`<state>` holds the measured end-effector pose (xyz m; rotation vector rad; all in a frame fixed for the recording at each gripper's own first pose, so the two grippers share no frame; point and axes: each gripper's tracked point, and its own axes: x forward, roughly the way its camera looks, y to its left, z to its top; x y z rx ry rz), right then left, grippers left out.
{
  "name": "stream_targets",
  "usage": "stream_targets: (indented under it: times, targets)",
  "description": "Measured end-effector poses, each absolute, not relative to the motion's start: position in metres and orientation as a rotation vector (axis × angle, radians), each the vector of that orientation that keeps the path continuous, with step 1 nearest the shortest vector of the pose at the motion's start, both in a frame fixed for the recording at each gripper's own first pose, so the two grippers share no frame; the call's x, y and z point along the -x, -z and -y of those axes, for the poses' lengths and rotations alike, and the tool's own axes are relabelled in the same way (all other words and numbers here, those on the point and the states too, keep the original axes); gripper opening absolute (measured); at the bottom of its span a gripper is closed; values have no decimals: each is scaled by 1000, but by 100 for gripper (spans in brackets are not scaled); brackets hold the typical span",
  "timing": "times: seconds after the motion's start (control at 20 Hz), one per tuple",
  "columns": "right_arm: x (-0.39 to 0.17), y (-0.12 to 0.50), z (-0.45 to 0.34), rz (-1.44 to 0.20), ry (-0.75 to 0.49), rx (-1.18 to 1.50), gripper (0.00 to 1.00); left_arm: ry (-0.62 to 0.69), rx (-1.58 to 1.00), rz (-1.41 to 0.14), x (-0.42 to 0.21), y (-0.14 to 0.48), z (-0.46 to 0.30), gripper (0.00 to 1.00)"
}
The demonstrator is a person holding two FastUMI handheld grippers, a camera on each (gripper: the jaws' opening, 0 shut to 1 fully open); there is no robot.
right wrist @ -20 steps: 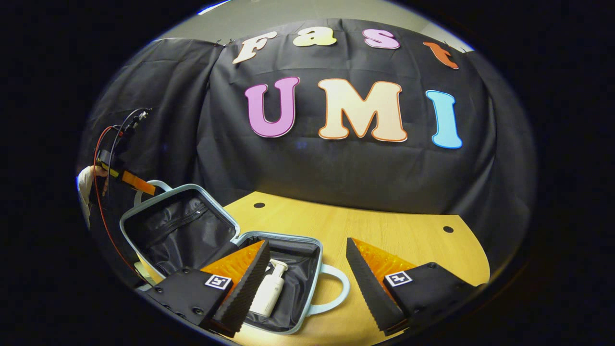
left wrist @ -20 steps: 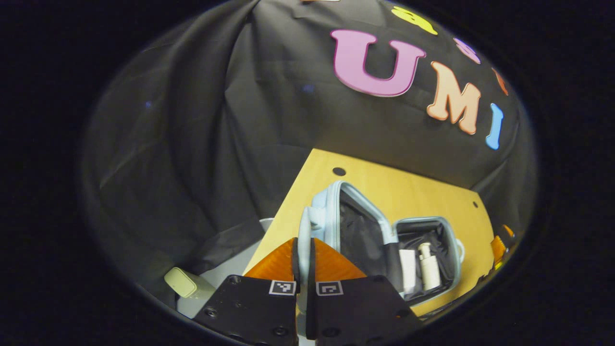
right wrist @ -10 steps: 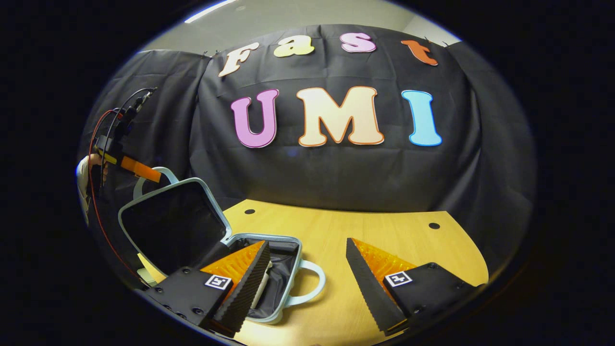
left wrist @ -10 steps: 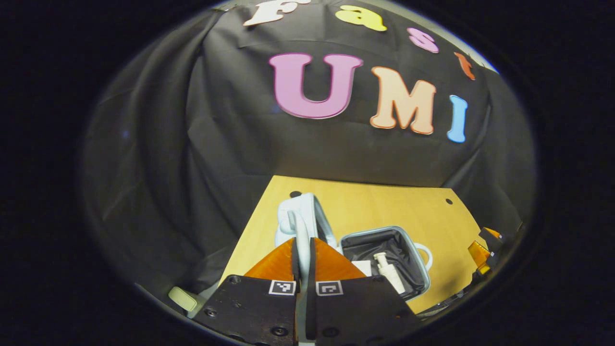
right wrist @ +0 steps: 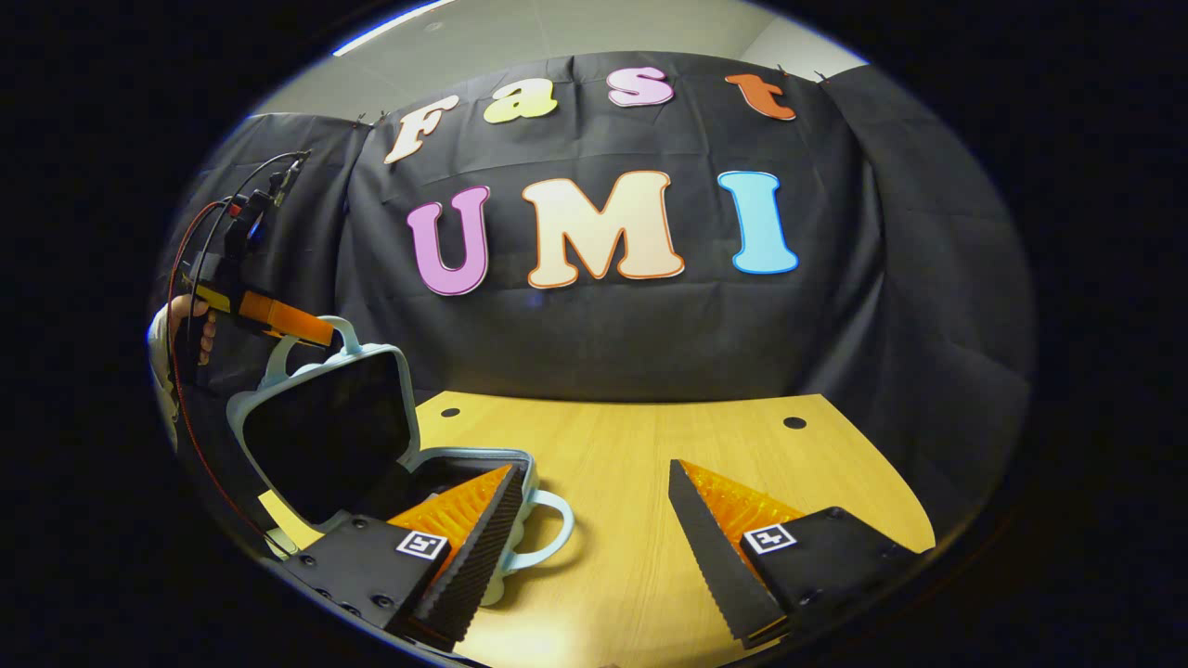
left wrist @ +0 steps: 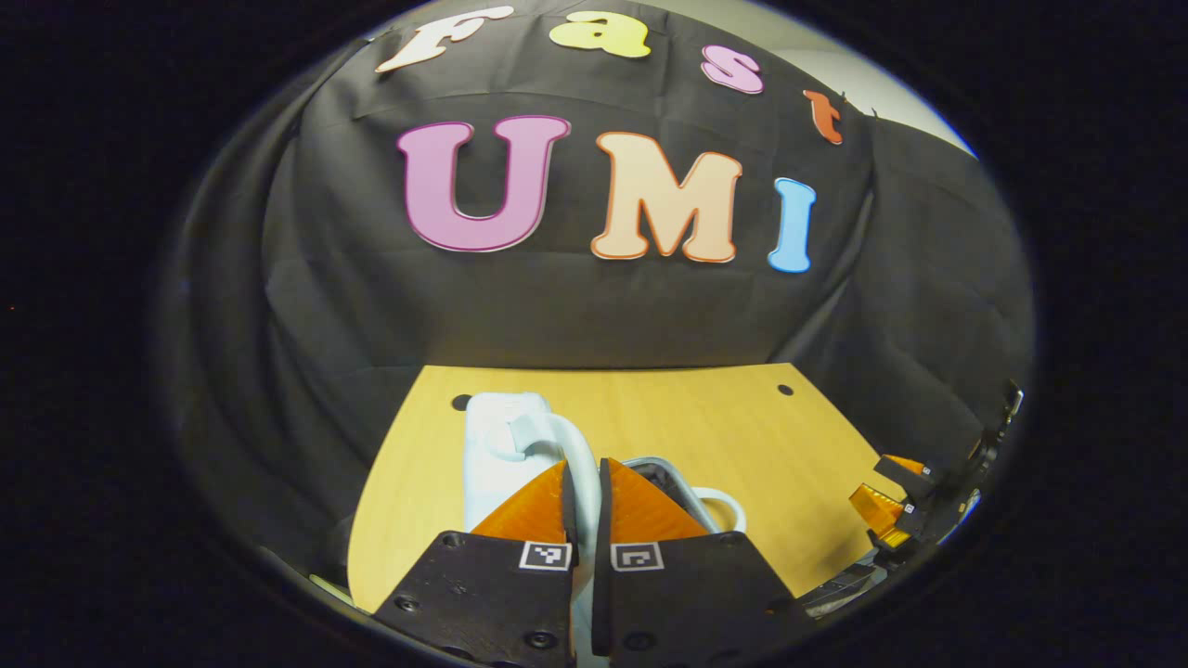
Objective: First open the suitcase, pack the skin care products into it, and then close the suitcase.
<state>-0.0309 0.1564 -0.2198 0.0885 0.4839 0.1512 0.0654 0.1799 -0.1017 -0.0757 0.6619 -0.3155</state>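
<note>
1. Suitcase [right wrist: 325, 436] on the table [right wrist: 650, 482], one of it, pale blue, sitting at the left end of the wooden top in the right gripper view. Its base lies flat and its lid [right wrist: 320, 431] stands raised over it, tilted toward the base, dark lining facing us.

2. One table, light wood, with two small dark holes near its far edge, one to the left [right wrist: 449, 412] and one to the right [right wrist: 794, 422].

3. Two handles on the case: the lid handle [right wrist: 306, 348] up top, and the base handle [right wrist: 543, 529] lying on the wood at the near side.

4. Two grippers in play. The left gripper [left wrist: 583, 492] has its jaws drawn narrow, both fingers pressing on the lid handle, which runs up between them as a pale strap in the left gripper view. From the right gripper view that same tool sits at the lid's top edge, a hand [right wrist: 190, 320] gripping it at the far left, with red and black cables looping off it.

5. The right gripper [right wrist: 594, 520] hovers over the table with jaws spread wide and nothing between them; its left finger overlaps the base's near rim in the picture, though contact cannot be told.

6. What lies inside the base cannot be made out from either view.
</note>
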Motion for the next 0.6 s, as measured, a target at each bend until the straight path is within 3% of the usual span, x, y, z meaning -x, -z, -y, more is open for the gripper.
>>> stream_targets:
  times: [0.6]
  targets:
    - [43,213,-80,-480,-57,-72,99,479,125,-727,-58,149,-70,1]
